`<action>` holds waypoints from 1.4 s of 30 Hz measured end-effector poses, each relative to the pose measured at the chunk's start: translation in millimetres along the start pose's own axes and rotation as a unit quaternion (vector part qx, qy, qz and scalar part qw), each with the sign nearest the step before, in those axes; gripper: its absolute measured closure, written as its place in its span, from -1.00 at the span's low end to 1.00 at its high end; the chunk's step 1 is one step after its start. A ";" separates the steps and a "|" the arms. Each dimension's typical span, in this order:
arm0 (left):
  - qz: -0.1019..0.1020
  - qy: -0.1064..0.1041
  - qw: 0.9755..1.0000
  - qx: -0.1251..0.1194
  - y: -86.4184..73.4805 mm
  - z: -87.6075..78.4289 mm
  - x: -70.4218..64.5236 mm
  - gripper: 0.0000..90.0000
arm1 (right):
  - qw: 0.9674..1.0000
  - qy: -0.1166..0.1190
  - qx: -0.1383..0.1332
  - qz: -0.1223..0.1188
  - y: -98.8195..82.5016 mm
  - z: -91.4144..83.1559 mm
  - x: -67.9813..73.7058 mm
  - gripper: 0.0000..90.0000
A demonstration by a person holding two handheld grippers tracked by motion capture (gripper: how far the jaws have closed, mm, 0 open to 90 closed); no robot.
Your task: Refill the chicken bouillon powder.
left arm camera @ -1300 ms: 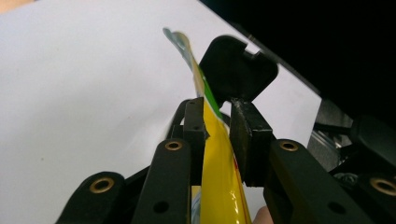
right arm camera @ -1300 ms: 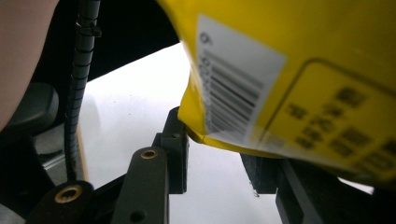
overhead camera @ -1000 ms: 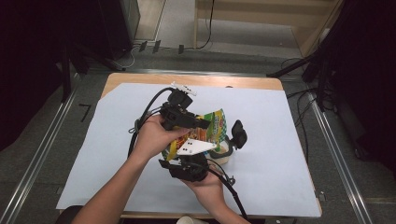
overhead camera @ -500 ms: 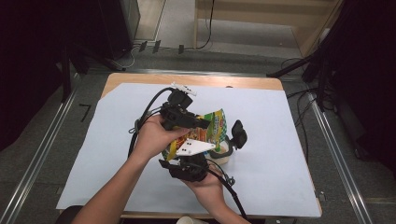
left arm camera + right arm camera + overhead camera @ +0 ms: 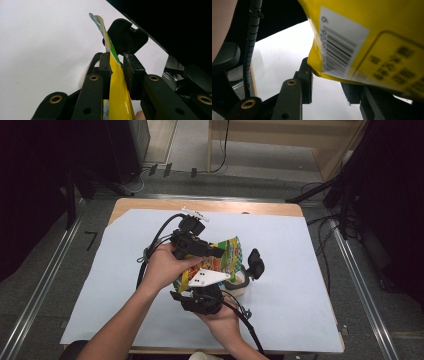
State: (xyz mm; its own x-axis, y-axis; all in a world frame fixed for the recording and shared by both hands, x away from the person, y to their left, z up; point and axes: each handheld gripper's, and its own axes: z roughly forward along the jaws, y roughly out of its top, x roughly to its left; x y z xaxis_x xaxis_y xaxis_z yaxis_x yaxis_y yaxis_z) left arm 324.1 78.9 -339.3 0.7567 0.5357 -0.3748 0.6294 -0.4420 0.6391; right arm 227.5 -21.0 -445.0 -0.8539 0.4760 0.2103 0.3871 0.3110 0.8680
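From the high view, my two forearms come in from the bottom and meet over the middle of the bench [image 5: 300, 320], which is wood under a pale blue sheet. My left hand [image 5: 162, 265] wraps the left claw [image 5: 212, 253] with its jaws pointing to the right, onto the top of a snack packet [image 5: 227, 257]; my right hand [image 5: 220, 317] sits lower, palm up, under the right claw [image 5: 252, 265], which carries a grey three-cornered plate and reaches up toward the packet's right side. The packet is glossy foil, yellow and green with a checked patch, held up off the bench between both claws. A black cable loops away from the left claw. In the left gripper view, my left claw [image 5: 117, 67] is closed tight on the packet [image 5: 117, 100], the thin yellow-and-green film pinched edge-on between the two black jaws, its silvery lip rising above them, with the other claw's rounded black pad just behind. In the right gripper view, the packet [image 5: 372, 32] hangs over my right claw [image 5: 329, 85]; its jaws stand apart with pale sheet visible between them, and the packet's bottom corner dips toward the gap. Whether they touch it I cannot tell. The yellow back carries a white barcode label with a "9" and some blurred digits; a box of small dark print is unreadable.
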 end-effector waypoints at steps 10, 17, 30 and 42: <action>-0.012 -0.005 1.000 -0.001 0.3 -1.4 4.6 0.72 | 1.000 0.008 0.000 0.003 1.5 -1.0 0.4 0.46; -0.015 -0.004 1.000 -0.001 0.1 -2.1 5.4 0.71 | 1.000 0.009 0.001 -0.001 1.4 -1.1 0.5 0.46; -0.019 -0.008 1.000 -0.002 0.0 -2.4 6.2 0.72 | 1.000 0.007 0.000 -0.005 -1.2 -2.0 -1.4 0.46; -0.036 -0.010 0.999 -0.007 0.6 -4.4 11.4 0.71 | 1.000 0.015 -0.005 -0.001 0.8 -4.9 1.8 0.46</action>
State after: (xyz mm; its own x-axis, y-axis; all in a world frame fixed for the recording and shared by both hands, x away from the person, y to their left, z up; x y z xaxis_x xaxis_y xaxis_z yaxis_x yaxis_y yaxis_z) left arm 332.3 87.9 -340.3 0.7136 0.5506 -0.4331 0.6793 -0.3928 0.6199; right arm 224.6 -23.9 -441.7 -0.8645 0.4512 0.2215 0.3822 0.3039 0.8727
